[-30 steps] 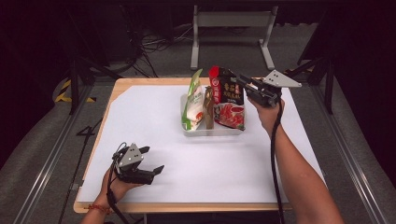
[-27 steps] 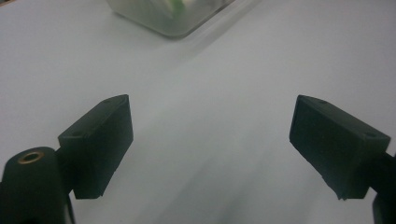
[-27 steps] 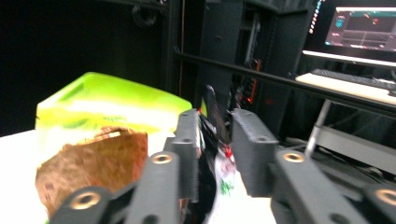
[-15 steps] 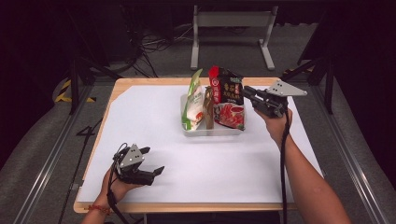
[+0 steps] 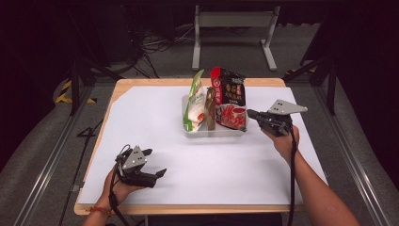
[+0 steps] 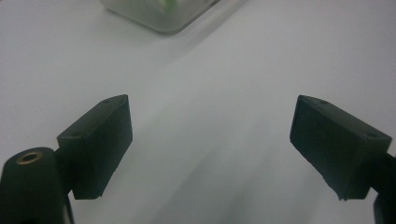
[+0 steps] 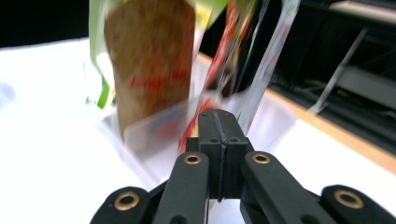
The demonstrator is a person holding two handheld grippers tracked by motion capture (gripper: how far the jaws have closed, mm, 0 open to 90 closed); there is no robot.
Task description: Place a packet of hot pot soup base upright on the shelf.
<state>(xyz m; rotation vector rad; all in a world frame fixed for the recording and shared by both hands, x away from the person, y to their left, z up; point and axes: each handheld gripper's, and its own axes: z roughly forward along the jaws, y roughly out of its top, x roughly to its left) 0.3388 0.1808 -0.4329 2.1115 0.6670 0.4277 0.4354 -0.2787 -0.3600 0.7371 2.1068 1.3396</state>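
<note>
Your table (image 5: 141, 117) is covered by a white sheet, with its wooden edge showing around it. A little past the table's centre, toward twelve o'clock, stands a clear plastic bin (image 5: 214, 129) holding three upright packets: a black-and-red pouch (image 5: 229, 101) on the three o'clock side, a green-and-white pouch (image 5: 194, 101) on the nine o'clock side, and a narrow brown packet (image 5: 210, 109) between them. Your right gripper (image 5: 251, 114) sits at three o'clock of the bin, just beside its wall and pointing at it; in the right gripper view its jaws are pressed together with nothing between them, their tips close to the bin's corner (image 7: 140, 154), and the brown packet (image 7: 149, 60) rises blurred behind. Your left gripper (image 5: 157, 173) rests at about seven o'clock on the table, well apart from the bin, low over the sheet; in the left gripper view its jaws are spread wide and hold nothing, with a corner of the bin (image 6: 159, 14) at twelve o'clock.
</note>
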